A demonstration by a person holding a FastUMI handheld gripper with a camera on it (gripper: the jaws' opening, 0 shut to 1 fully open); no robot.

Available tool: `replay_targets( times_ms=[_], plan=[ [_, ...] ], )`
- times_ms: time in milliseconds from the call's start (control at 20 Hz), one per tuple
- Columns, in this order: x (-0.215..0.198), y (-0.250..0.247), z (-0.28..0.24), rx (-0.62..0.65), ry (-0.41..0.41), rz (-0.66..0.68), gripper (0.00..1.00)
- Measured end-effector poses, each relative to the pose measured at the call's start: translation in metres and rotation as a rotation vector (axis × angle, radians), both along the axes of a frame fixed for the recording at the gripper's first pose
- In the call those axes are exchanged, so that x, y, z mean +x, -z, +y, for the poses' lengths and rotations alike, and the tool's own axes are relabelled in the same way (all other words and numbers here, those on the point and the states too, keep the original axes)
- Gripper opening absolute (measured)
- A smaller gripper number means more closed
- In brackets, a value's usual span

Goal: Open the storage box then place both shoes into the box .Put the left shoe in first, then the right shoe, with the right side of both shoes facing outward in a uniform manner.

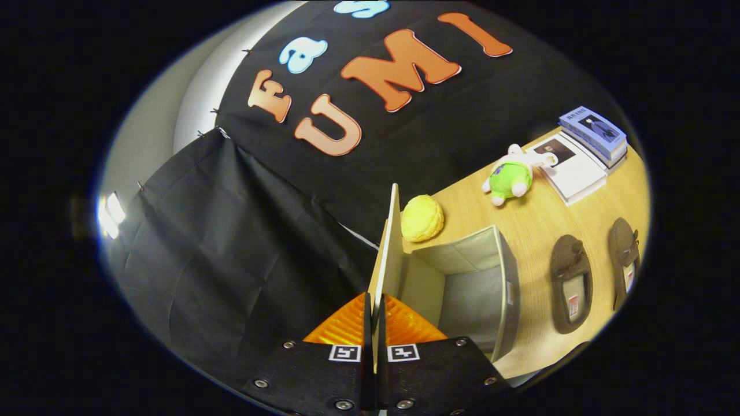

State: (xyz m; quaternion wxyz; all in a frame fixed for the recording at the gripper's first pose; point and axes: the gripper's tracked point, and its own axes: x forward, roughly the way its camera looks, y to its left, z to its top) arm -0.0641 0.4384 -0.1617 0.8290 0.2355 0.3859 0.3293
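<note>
My gripper (373, 306) is shut on the lid (393, 242) of the storage box, with both fingers pressing its thin edge. The lid stands swung up, edge-on, rising beyond the fingers. The grey fabric storage box (504, 271) lies open just to the right of the lid, and its pale inside holds nothing. Two dark slippers lie on the wooden table past the box: the nearer one (570, 283) beside the box wall, the other (625, 260) beyond it, side by side.
A yellow round plush (422, 218) sits close to the box's far corner. A green and white plush toy (511, 176) lies further along the table (540, 225). A white book (572, 167) and a stack of blue books (595, 133) lie at the far end.
</note>
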Motion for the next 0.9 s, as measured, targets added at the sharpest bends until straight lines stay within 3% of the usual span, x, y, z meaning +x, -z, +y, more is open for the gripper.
replay_targets(
  times_ms=[200,500,600,650,700,750,850,900],
  plan=[
    [-0.011,-0.007,0.041,-0.025,-0.048,-0.03,0.03],
    [-0.027,0.001,0.087,-0.056,-0.126,-0.073,0.12],
    [-0.035,0.007,0.098,-0.069,-0.162,-0.088,0.28],
    [-0.039,0.01,0.098,-0.079,-0.175,-0.098,0.49],
    [-0.041,0.012,0.098,-0.088,-0.183,-0.109,0.61],
    [-0.042,0.014,0.095,-0.101,-0.182,-0.12,0.85],
    [-0.038,0.015,0.084,-0.124,-0.164,-0.147,0.98],
    [-0.035,0.015,0.077,-0.135,-0.148,-0.158,0.98]
  ],
)
